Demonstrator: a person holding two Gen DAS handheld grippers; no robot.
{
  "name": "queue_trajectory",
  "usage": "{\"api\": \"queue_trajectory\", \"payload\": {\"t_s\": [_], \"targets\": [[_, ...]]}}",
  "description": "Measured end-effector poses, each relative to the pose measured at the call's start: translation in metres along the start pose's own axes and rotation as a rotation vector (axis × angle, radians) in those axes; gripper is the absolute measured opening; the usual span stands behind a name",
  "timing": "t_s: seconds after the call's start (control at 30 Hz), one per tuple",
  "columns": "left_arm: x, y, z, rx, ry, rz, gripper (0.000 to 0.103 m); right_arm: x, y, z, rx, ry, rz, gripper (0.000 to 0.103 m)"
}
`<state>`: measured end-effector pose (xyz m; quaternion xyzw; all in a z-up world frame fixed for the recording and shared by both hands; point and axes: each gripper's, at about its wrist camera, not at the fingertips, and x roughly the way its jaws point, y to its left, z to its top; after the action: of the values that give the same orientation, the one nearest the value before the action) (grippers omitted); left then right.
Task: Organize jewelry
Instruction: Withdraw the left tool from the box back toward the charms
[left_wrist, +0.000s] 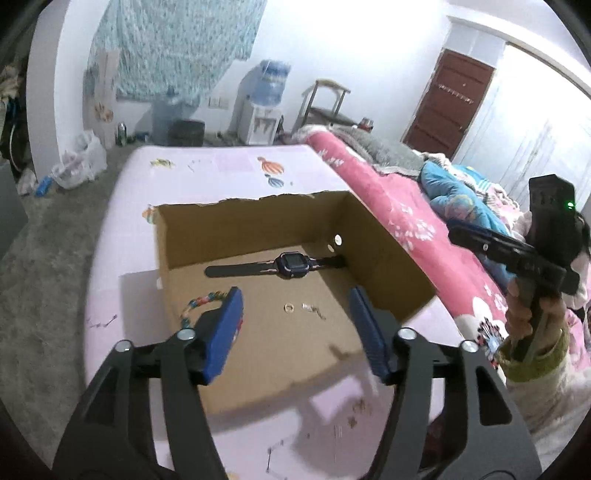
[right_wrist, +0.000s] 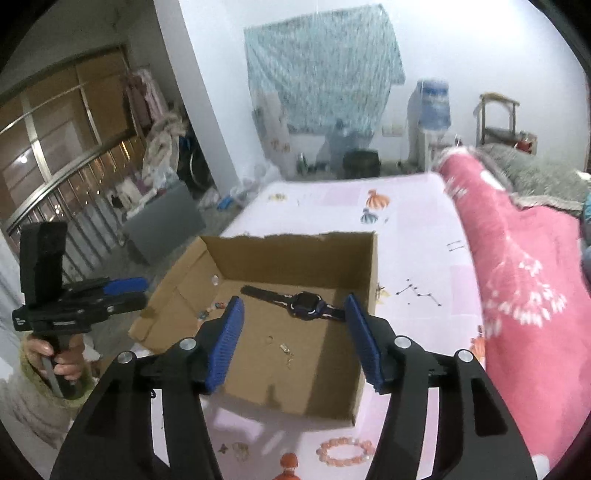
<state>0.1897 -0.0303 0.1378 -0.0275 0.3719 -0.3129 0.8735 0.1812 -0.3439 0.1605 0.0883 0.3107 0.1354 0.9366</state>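
An open cardboard box (left_wrist: 258, 295) with a torn far rim is set on a pale pink table (left_wrist: 229, 162) printed with small fish pictures, beside a bed covered by a pink blanket (left_wrist: 399, 206).

Inside the box, a dark smartwatch (left_wrist: 291, 263) is laid flat along the far wall, its strap stretched out. Nearer the middle of the box floor, a small gold ring (left_wrist: 288, 307) is seen, and just beside it a tiny metal charm (left_wrist: 312, 309). A multicoloured bead bracelet (left_wrist: 201, 304) is lying against the box's left wall, partly hidden by a blue finger pad.

The left gripper (left_wrist: 295, 332) is held above the near edge of the box, its blue-padded fingers spread wide with nothing between them. The right gripper (right_wrist: 291, 339) is likewise held over the box's near edge, fingers parted and empty. Each gripper's handle is seen gripped by a hand at the edge of the other's view.

Outside the box, on the table's near edge, a pink bead bracelet (right_wrist: 345, 451) is laid flat, with a small orange object (right_wrist: 289, 463) just to its left. A water dispenser (left_wrist: 264, 107) is standing against the far wall.
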Motion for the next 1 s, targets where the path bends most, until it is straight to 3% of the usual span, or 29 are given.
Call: {"api": "queue_trajectory", "payload": {"t_s": [0.2, 0.37, 0.43, 0.63, 0.8, 1.0], "targets": [[-0.039, 0.000, -0.039, -0.014, -0.013, 0.028, 0.073, -0.031, 0.009, -0.035, 0.017, -0.042, -0.005, 0.060], [-0.045, 0.014, -0.074, -0.110, 0.010, 0.028, 0.075, -0.031, 0.012, -0.076, 0.074, 0.032, -0.015, 0.060], [-0.038, 0.015, -0.089, -0.120, 0.039, 0.038, 0.075, -0.023, 0.011, -0.096, 0.107, 0.090, -0.021, 0.060], [0.000, 0.002, -0.133, -0.055, 0.168, 0.142, 0.075, 0.020, 0.014, -0.151, 0.148, 0.325, -0.169, 0.060], [0.023, -0.012, -0.159, -0.013, 0.215, 0.186, 0.075, 0.030, 0.016, -0.174, 0.184, 0.380, -0.207, 0.060], [0.033, -0.028, -0.177, 0.029, 0.216, 0.183, 0.075, 0.027, 0.024, -0.184, 0.199, 0.380, -0.200, 0.060]]}}
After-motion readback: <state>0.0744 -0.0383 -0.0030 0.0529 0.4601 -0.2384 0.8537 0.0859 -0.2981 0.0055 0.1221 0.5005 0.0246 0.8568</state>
